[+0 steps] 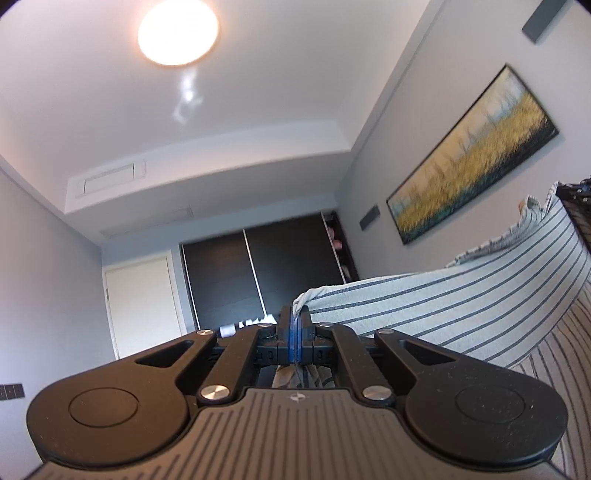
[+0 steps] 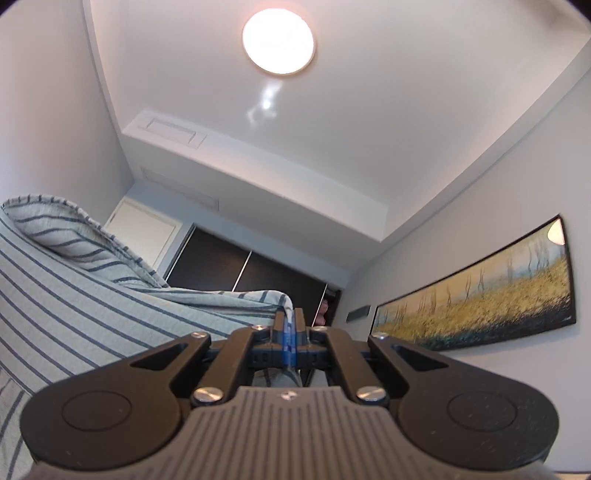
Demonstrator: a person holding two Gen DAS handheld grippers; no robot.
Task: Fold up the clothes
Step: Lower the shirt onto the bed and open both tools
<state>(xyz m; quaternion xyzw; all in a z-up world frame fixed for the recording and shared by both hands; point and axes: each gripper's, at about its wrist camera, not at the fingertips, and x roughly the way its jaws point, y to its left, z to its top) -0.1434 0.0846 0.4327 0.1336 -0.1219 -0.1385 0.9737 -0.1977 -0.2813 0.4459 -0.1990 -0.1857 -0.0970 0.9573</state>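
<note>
A pale green garment with dark blue stripes (image 1: 461, 306) hangs stretched between my two grippers, held up in the air. My left gripper (image 1: 294, 325) is shut on one corner of it, the cloth pinched between the blue pads. The garment runs off to the right, where the other gripper's black frame (image 1: 576, 206) shows. In the right wrist view the same striped garment (image 2: 74, 295) spreads to the left. My right gripper (image 2: 289, 328) is shut on another corner of it. Both cameras point up toward the ceiling.
A round ceiling lamp (image 1: 178, 31) glows overhead. A dark sliding wardrobe (image 1: 266, 273) and a white door (image 1: 142, 302) stand at the far wall. A long framed landscape painting (image 1: 472, 155) hangs on the right wall. No table or bed surface shows.
</note>
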